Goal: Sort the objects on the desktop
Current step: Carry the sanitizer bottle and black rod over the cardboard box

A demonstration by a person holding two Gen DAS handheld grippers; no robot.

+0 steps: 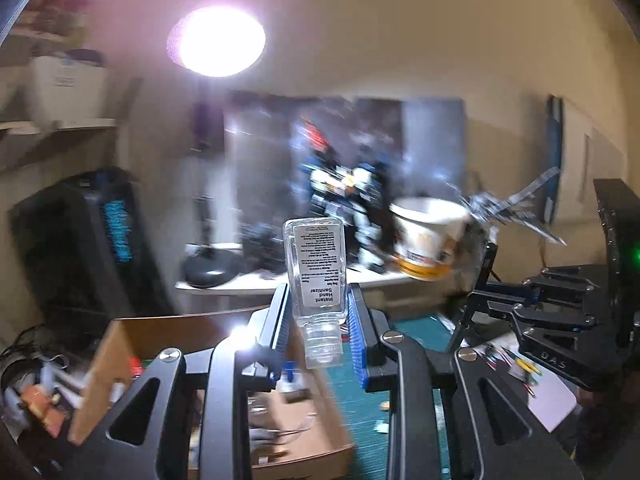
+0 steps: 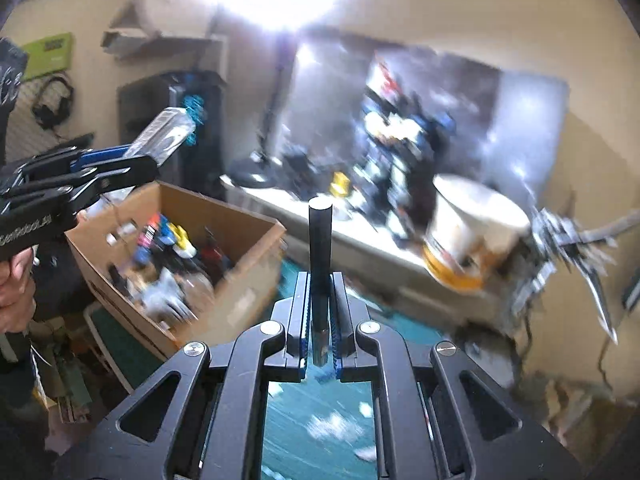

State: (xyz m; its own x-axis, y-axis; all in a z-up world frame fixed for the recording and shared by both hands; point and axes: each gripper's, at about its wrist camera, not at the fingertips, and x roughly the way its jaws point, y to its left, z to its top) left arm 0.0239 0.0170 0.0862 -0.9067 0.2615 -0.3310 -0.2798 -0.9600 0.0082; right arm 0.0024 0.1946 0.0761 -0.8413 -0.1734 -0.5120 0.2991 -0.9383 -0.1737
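Note:
My left gripper is shut on a clear hand sanitizer bottle, held upside down with its cap toward the camera, above the right wall of a cardboard box. The same bottle shows in the right wrist view, sticking out of the left gripper. My right gripper is shut on a black cylindrical stick that points up and away, above the green cutting mat. The right gripper shows at the right of the left wrist view.
The cardboard box holds several small items. A white and orange paper cup stands at the right on a white shelf beside robot models. A black lamp base and a dark speaker stand at the left.

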